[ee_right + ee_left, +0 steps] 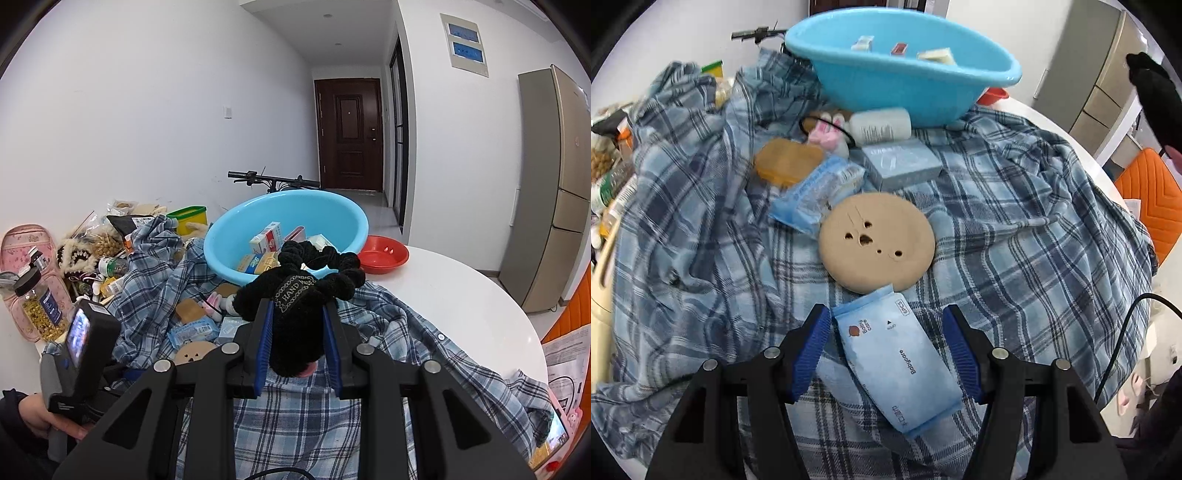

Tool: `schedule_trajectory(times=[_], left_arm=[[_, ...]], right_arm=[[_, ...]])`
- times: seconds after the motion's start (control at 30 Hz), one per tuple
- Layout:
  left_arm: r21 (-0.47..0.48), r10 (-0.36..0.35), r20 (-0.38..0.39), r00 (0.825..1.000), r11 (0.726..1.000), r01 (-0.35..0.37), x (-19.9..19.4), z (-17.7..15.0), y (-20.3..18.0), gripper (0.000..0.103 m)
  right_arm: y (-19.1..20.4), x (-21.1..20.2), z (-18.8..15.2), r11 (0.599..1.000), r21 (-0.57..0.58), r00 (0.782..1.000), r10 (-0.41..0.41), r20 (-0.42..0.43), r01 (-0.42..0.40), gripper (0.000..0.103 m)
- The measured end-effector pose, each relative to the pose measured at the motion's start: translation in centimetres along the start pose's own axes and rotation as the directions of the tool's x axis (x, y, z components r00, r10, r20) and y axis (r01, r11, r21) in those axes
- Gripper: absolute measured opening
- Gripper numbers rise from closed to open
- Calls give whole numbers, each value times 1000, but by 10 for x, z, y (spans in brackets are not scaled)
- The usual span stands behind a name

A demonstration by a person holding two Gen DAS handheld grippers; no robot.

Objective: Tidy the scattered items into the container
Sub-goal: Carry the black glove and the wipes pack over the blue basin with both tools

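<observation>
My left gripper (886,349) is open, its blue pads either side of a light blue wipes pack (895,363) lying on the plaid cloth (1034,240). Beyond it lie a tan round disc (877,242), a clear blue packet (818,194), a grey-blue box (901,164), a white bottle (881,125), an amber soap (788,162) and a pink toy (827,134). The blue basin (905,77) stands at the back with boxes inside; it also shows in the right wrist view (295,218). My right gripper (299,332) is shut on a black plush scrunchie (301,295), held above the cloth short of the basin.
A red bowl (384,254) sits on the white table (461,295) right of the basin. Snack bags, a jar (38,306) and a pink pouch (22,251) crowd the left. An orange chair (1148,195) stands at right. The other hand-held gripper (79,354) is at lower left.
</observation>
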State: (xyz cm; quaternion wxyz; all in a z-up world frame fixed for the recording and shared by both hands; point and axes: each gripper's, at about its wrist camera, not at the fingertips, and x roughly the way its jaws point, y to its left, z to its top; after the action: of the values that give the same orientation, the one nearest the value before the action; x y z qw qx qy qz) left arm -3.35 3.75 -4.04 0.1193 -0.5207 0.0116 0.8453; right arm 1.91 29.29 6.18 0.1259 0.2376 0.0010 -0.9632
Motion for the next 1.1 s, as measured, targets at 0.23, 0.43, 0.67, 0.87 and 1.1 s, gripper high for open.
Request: schedule_trajectory(times=[0.23,0.43,0.67,0.87,1.1], left_arm=[[-31,-14,13,1000,999,14,3,-2,10,47],[27,51,133,990,998,-55,-25,0,1,44],[22,51,161,986,998,-56,-34,10,-3,44],[43,79,450,889,993,-109,-107,50,-21,42],[48,58,690,722,991,-126,-192,60,-34,42]], right_arm=[[-2,0,0,1000,3,1000,-6,1,6,24],[-1,2,-1,1000,7,1000,-3,-5,3,24],[2,5,-5,1000,2,1000,0,-21,0,24],[3,2,-3,1000,-9,1000,-15,-9,15,24],[4,-8,3,1000,-12,999,-27,25,27,24]])
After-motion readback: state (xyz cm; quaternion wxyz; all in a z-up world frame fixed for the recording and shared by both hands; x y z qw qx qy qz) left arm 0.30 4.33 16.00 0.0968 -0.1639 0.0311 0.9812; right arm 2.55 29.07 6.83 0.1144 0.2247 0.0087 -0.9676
